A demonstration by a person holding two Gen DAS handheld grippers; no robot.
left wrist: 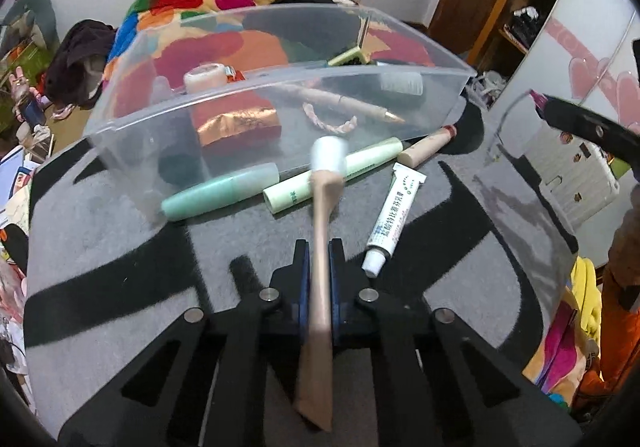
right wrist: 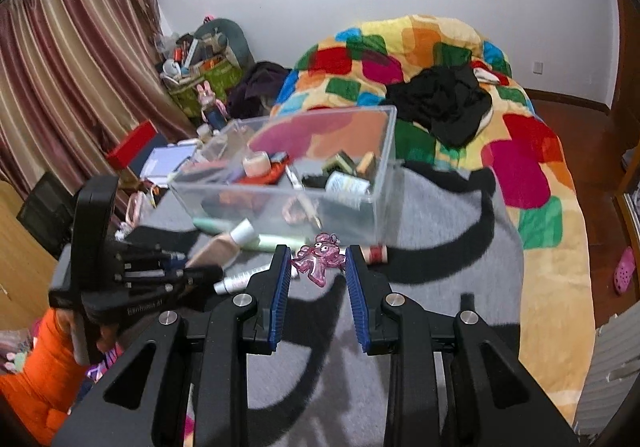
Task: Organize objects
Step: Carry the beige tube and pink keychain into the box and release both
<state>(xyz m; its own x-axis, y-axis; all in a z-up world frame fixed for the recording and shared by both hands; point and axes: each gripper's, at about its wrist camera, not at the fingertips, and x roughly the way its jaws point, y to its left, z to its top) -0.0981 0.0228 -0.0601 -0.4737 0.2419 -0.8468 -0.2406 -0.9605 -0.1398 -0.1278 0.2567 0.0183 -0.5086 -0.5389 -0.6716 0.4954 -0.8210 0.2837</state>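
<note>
In the left wrist view, the left claw is at the lower centre of the frame and is clamped on a beige tube with a white cap. The tube runs up the middle of the picture, and its white cap is blurred in front of the near wall of the clear plastic box.

This box stands in the upper middle of the frame on a grey and black blanket. Inside it I can see a red and copper packet, a pen, a roll of tape and some other small things.

Just in front of the box, on the blanket, lie a mint green tube, a pale green tube and a beige stick with a red end. A white ointment tube lies at the right of the held tube, apart from it.

In the right wrist view, the right claw is at the lower centre and its two fingers stand apart. A pink transparent figure is seen between the blue pads. It seems to touch both, but I cannot tell if they press on it.

The left claw with the beige tube appears at the middle left of this frame. A colourful quilt fills the upper right.
</note>
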